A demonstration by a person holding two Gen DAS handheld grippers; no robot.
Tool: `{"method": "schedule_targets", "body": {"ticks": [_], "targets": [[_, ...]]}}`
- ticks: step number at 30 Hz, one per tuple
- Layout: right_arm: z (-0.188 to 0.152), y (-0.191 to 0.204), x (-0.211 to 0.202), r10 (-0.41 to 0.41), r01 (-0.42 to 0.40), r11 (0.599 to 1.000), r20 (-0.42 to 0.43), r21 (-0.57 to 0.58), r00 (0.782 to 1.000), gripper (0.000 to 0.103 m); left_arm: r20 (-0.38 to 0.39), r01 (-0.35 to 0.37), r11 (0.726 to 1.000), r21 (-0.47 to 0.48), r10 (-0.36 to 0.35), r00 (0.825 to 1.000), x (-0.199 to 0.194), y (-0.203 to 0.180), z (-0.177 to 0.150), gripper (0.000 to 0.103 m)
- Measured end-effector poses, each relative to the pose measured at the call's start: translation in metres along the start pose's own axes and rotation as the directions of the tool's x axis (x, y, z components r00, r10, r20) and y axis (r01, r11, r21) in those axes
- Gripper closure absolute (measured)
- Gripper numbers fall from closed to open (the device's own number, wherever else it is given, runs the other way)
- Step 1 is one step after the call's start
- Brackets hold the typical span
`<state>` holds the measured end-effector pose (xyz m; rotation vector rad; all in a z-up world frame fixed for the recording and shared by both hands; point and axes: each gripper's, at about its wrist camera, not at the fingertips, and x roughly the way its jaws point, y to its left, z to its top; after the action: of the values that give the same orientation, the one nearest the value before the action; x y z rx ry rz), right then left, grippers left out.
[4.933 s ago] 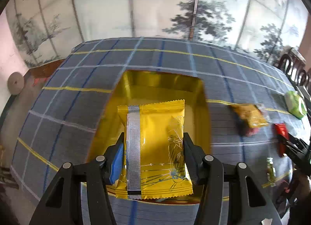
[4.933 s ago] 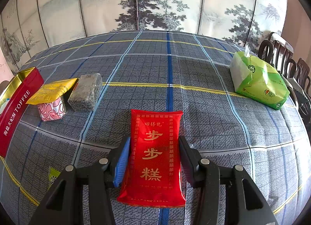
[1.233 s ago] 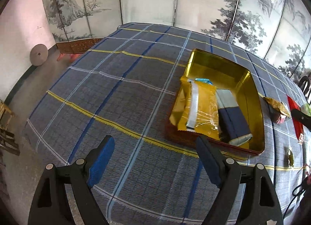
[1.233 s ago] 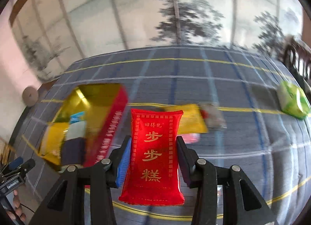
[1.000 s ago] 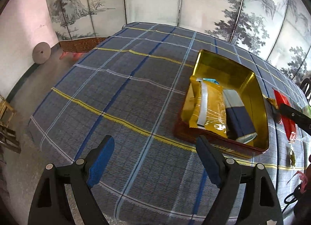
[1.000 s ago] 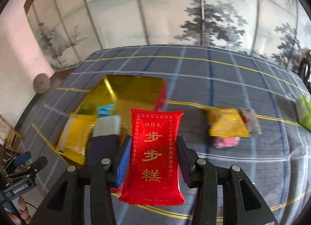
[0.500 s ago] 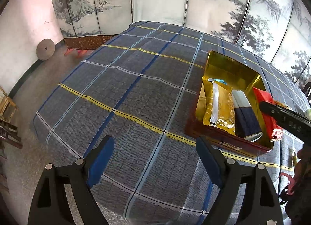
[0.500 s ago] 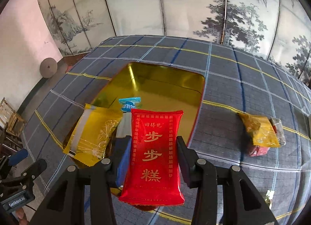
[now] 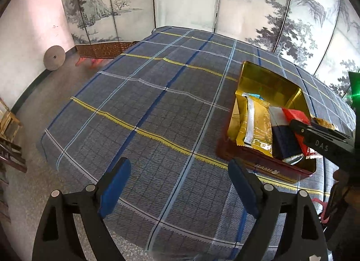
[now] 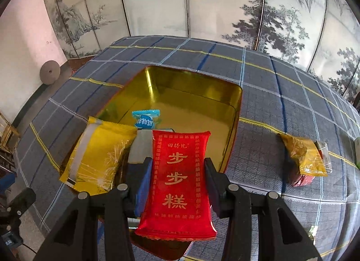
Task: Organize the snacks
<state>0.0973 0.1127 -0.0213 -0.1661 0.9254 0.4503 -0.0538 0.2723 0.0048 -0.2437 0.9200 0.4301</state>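
Red packet [image 10: 180, 184], earlier gripped over bare bench [image 10: 281, 107] near the green pack, now carried in right claw [image 10: 177, 184] over the near part of the gold tin [image 10: 195, 80]. Yellow packet [image 10: 99, 157], earlier clamped in left claw [image 9: 177, 184], now lying in the tin at its left edge, overhanging the rim, beside a dark packet [image 9: 284, 141]. Left claw now empty, pads wide apart, drawn back over bare cloth left of the tin. Loose snacks [image 10: 303, 159], formerly left of the right claw, now right of it.
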Motion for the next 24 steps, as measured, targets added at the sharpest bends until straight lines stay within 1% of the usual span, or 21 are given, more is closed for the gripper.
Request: {"method": "schedule_targets", "body": {"ticks": [3,6,11,12,15,19,24], "targets": [[-0.002,0.001,0.001,0.015,-0.015,1.000,-0.001,-0.001,1.000,0.057,-0.003,-0.007,1.000,-0.003,0.007,1.000,0.000,0.003,-0.001,0.017],[-0.003,0.003,0.000,0.013,-0.013,1.000,0.005,-0.010,1.000,0.056,-0.003,-0.009,1.000,-0.007,0.009,1.000,0.000,0.003,-0.001,0.017],[-0.004,0.004,-0.004,0.018,-0.018,1.000,0.016,-0.026,1.000,0.048,-0.008,-0.005,1.000,-0.005,0.005,1.000,0.000,0.002,-0.001,0.017],[-0.004,0.004,-0.005,0.020,-0.020,0.999,0.021,-0.032,1.000,0.045,-0.009,-0.004,1.000,-0.004,0.004,1.000,0.000,0.001,-0.001,0.017],[-0.006,0.002,-0.011,0.015,-0.013,0.999,0.033,-0.037,0.999,0.044,-0.007,-0.002,1.000,0.003,0.002,1.000,-0.001,-0.003,-0.001,0.017],[-0.010,-0.009,-0.027,0.029,-0.028,0.999,0.061,-0.019,0.998,0.043,-0.001,0.006,1.000,0.015,-0.006,1.000,-0.004,-0.012,-0.001,0.017],[-0.022,-0.037,-0.050,0.011,-0.012,1.000,0.083,0.012,0.997,0.043,0.007,0.028,0.999,0.044,-0.029,1.000,-0.007,-0.028,0.000,0.017]]}}
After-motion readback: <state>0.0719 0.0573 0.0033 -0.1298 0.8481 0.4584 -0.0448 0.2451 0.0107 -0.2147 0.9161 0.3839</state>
